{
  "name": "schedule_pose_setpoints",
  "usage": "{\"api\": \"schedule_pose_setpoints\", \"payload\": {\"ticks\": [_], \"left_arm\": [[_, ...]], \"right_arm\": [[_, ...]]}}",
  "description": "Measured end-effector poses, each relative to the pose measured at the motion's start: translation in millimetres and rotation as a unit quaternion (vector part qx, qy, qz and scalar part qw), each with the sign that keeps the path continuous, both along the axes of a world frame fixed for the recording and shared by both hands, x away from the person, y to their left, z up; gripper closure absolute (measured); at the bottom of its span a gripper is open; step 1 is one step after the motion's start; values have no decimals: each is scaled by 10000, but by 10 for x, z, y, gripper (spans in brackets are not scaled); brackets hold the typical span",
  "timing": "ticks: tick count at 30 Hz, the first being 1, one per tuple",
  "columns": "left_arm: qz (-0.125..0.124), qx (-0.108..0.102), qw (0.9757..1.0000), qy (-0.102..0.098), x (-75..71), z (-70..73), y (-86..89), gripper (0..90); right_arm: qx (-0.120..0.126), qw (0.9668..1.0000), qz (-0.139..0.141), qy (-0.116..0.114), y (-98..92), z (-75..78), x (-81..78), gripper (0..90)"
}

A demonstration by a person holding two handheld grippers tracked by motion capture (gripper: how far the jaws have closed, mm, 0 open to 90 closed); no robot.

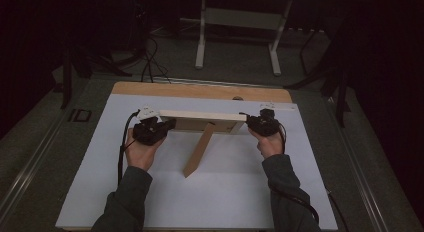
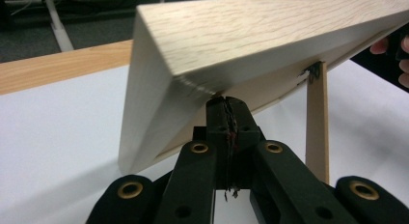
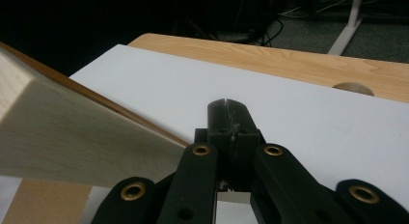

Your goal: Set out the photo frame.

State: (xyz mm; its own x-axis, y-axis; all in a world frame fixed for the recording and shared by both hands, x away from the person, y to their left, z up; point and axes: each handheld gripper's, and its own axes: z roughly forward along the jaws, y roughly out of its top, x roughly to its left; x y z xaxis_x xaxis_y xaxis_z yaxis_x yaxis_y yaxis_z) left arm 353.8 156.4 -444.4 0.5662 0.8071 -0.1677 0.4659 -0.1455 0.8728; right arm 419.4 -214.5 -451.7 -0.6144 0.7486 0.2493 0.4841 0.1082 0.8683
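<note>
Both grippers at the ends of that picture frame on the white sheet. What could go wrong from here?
1. The light wooden picture frame leans back on one thin wooden easel leg; a sideways nudge might fold the leg and drop the frame.
2. The left gripper has its jaws closed with the tips right at the frame's lower edge, apparently gripping nothing; pushing may slide it on the smooth white sheet.
3. The right gripper, also shut, sits beside the frame's end; uneven pressure could twist it.

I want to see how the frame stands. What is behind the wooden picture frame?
Behind the wooden picture frame, a wooden prop leg slants down to the white sheet. The frame's front faces away, so its face is hidden.
</note>
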Motion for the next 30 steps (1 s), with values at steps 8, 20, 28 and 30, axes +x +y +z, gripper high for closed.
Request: {"api": "schedule_pose_setpoints", "payload": {"ticks": [8, 20, 28, 30], "left_arm": [[-27, 7, 10000, -4, 26, 11, -61, 900], [-78, 34, 10000, -5, 45, 42, -135, 900], [-184, 59, 9998, -26, 58, 70, -222, 900], [-207, 78, 9998, -30, 60, 78, -249, 900]], "right_arm": [[3, 10000, 15, 3, 3, 0, -10, 898], [0, 10000, 66, -11, 11, 18, -16, 898], [10, 10000, 92, -10, 24, 35, -19, 899], [11, 10000, 97, -14, 25, 36, -18, 899]]}}
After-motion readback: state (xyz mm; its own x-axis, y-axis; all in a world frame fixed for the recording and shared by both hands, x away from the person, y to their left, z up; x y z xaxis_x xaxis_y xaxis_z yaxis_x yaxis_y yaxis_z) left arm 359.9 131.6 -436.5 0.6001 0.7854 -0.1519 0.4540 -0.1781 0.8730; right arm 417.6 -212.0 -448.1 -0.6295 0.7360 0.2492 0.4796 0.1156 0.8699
